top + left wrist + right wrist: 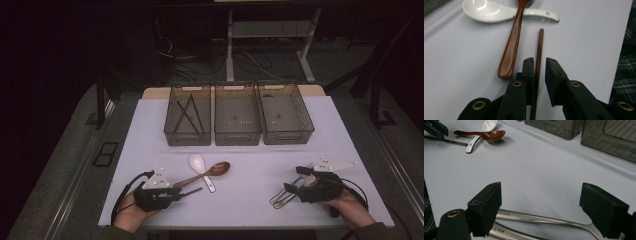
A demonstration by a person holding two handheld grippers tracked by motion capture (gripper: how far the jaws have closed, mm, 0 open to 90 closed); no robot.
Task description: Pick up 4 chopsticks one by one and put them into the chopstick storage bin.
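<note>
Where the pale matte table (250, 200) carries the loose cutlery, materials noted as follows. Chopstick (539, 57): thin, round, dark brown wood, straight, lying flat. Wooden spoon (512, 45): glossy reddish-brown, long handle with rounded end, crossing over the white spoon (486, 11), a glazed ceramic soup spoon with a short flat handle. Metal handles (534, 218): two brushed steel cutlery handles, smooth, lying side by side with small engraved lettering. Three bins (238, 114): translucent smoky plastic, rectangular, ribbed floors, set in a row at the far side; left one holding several more dark sticks.

Left gripper (539, 65): jaws parted narrowly, straddling the chopstick, which runs lengthwise through the gap, close against one jaw and clear of the other; not clamped. Chopstick tip pointing toward the white spoon, just short of it; wooden spoon handle just beside it, apart.

Right gripper (550, 195): jaws wide apart, gripping nothing, poised above the metal handles, which pass under the gap at the table's near right.

Near end of the chopstick hidden beneath the gripper body. Business ends of the steel pieces cut off in the right gripper view and blurred in the high view; type not determinable. Wooden spoon bowl cut off in the left gripper view.
</note>
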